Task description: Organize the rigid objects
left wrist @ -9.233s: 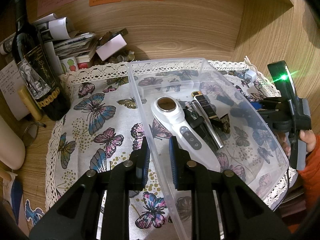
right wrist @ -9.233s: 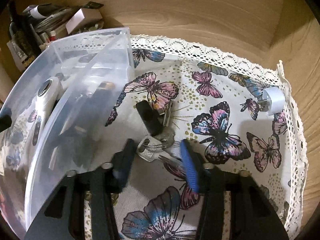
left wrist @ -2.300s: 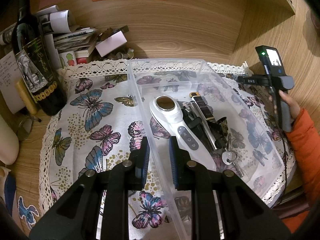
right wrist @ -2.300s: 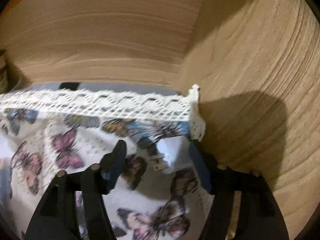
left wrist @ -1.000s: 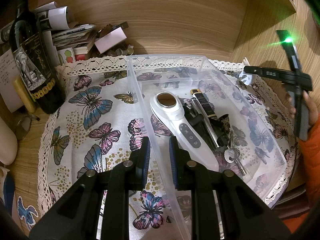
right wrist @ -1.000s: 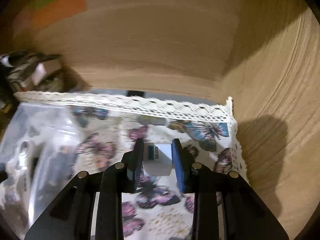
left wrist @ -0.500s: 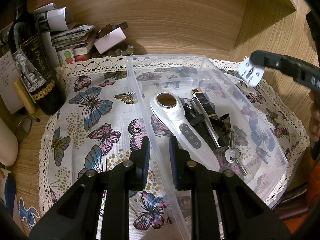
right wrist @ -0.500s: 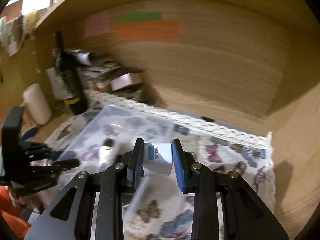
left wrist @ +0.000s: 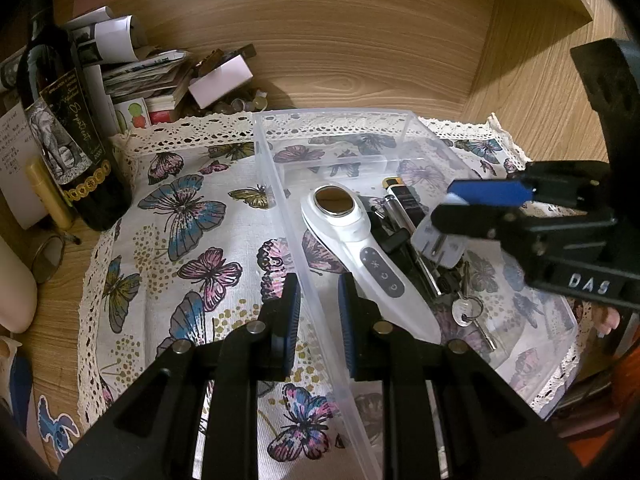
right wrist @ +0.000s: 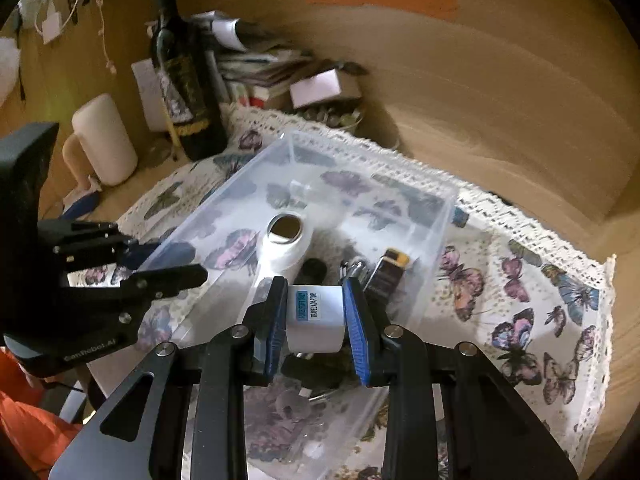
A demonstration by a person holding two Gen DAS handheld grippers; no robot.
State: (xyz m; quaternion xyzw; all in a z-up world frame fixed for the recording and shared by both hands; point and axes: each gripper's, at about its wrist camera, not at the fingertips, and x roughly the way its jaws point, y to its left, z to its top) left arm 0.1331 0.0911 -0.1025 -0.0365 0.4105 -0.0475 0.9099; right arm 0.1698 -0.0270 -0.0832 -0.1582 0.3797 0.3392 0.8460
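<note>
The clear, glossy plastic storage bin (left wrist: 280, 184) is letting the printed butterfly cloth (left wrist: 192, 240) with its rough lace edging show through. A smooth white plastic handheld device (left wrist: 360, 248) with a shiny metal disc is gleaming beside bright silver metal keys (left wrist: 466, 314). The white plastic travel adaptor (right wrist: 316, 318) is looking matt, with a paper label. The dark glass wine bottle (left wrist: 68, 132) is shining against the grainy wooden wall (left wrist: 360, 52).
</note>
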